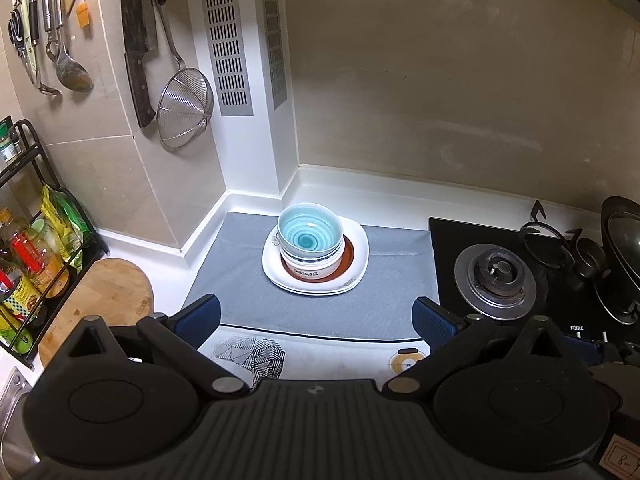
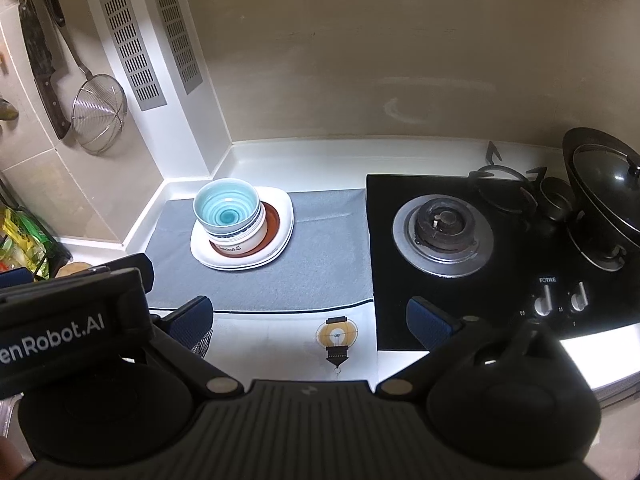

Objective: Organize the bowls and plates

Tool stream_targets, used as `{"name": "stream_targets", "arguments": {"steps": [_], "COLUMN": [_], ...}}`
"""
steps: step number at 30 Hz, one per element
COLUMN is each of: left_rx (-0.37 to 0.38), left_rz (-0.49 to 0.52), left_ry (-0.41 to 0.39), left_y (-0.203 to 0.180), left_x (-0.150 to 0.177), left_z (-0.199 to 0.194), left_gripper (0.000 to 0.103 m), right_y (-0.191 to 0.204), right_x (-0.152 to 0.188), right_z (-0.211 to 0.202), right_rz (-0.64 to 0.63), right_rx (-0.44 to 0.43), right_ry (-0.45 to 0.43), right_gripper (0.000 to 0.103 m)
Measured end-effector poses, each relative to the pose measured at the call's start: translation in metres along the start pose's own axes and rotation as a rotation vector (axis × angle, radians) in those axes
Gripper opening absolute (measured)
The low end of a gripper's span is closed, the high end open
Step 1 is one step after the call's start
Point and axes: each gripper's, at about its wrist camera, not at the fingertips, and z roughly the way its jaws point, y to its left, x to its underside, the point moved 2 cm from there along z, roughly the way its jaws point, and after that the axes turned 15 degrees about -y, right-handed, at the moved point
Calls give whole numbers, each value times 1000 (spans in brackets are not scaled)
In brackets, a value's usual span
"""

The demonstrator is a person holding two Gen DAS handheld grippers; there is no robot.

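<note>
With the blue bowl (image 1: pixel 310 234) already nested in the white bowl (image 1: pixel 316 268) on the plates (image 1: pixel 356 258) ahead of both fingertips, the left gripper (image 1: pixel 316 318) and right gripper (image 2: pixel 310 316) are hanging wide and empty, so stacking looks finished and nothing seems left to grasp.

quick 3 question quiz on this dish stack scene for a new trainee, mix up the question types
1. True or false: the blue swirl bowl sits at the top of the stack on the grey mat.
2. Multiple choice: what lies directly under the white bowl with lettering? A) the bare mat B) a red-brown plate C) the stove burner
3. Fill in: the left gripper and the right gripper are both ____ and hold nothing.

Key: 1 true; 2 B, and that plate rests on white square plates; 3 open.
</note>
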Motion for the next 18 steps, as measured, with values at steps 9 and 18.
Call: {"name": "stream_targets", "arguments": {"steps": [9, 18], "left_rx": [-5, -14], "left_rz": [0, -1], "left_ry": [5, 5], "left_y": [3, 4], "left_x": [4, 5], "left_z": [-5, -8], "left_gripper": [102, 102], "right_y": [3, 3], "right_x": [5, 7], "right_z": [-6, -7], "right_rz": [-3, -4], "right_rx": [-6, -16], "right_ry": [6, 7], "right_gripper": [103, 103]}}
